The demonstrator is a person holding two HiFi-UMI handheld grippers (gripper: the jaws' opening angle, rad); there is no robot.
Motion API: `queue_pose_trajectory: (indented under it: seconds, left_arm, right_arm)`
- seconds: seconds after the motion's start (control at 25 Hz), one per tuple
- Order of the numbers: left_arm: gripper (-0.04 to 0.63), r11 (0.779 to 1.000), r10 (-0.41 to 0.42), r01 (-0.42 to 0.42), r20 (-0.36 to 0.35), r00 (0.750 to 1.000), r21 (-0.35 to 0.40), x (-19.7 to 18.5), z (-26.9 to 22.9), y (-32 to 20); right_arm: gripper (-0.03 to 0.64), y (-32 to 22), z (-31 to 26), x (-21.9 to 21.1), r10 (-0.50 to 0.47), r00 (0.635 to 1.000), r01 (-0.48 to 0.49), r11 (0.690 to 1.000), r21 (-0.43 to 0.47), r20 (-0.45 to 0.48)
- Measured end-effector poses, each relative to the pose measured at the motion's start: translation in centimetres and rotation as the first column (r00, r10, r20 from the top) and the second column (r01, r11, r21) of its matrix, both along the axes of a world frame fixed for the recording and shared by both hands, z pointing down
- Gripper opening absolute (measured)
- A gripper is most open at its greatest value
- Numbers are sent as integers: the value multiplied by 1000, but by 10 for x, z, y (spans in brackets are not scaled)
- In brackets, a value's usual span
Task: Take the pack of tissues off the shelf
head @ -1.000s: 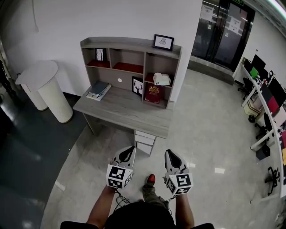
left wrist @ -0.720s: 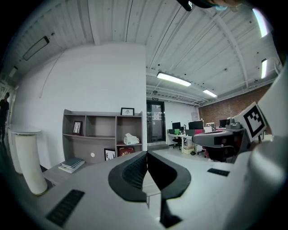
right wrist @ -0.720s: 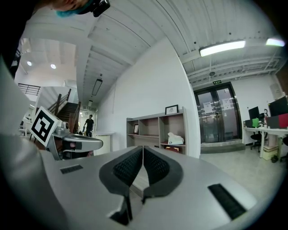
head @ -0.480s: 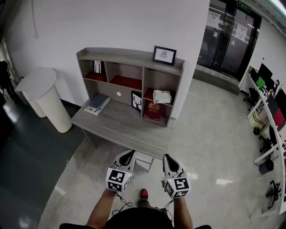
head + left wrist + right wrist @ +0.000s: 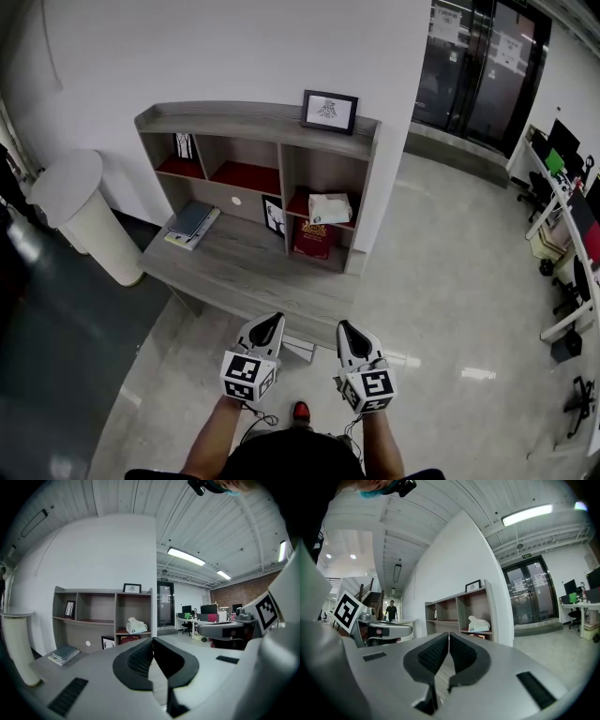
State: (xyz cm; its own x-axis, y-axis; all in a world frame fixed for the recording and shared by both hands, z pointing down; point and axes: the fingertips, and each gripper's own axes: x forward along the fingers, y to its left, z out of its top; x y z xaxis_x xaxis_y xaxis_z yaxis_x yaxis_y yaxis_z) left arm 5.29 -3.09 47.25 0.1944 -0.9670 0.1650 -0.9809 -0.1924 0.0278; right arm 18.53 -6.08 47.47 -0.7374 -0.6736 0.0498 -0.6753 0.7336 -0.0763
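Note:
A white pack of tissues (image 5: 329, 208) (image 5: 136, 626) (image 5: 479, 624) lies in the right-hand compartment of the grey shelf unit (image 5: 366, 141), on its red middle shelf. Both grippers hover side by side in front of the desk, well short of the shelf. My left gripper (image 5: 266, 324) (image 5: 153, 641) is shut, its pads pressed together with nothing between them. My right gripper (image 5: 343, 329) (image 5: 448, 635) is likewise shut and empty. Each one points toward the shelf unit.
The shelf unit stands on a grey desk (image 5: 253, 281) against the white wall. A stack of books (image 5: 191, 223) lies at the desk's left, a red book (image 5: 313, 238) under the tissues, a framed picture (image 5: 329, 111) on top. A white round pedestal (image 5: 80, 214) stands left. Glass doors (image 5: 478, 66) and office desks lie right.
The person has walked closer to the desk, so the shelf unit looms larger and nearer. Both grippers stay shut and held the same way in front of the body.

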Motion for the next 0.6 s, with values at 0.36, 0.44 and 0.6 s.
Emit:
queue_pose_trajectory:
  seconds: [0.36,0.44,0.6]
  left_arm:
    - [8,1000,2,-2,11,1000,-14,7,9,-35]
    - [8,1000,0,0,8,1000,-14,6,9,-40]
    - [8,1000,8,-8,4,1000,-17,5,13,-54]
  right_arm:
    - [32,-36,14,9,8,1000,-7,1000,-25,28]
    - [32,-39,16,9,7,1000,-6,1000,-30,28]
    - [32,-48,17,10,15,1000,-15,1000,-26,16]
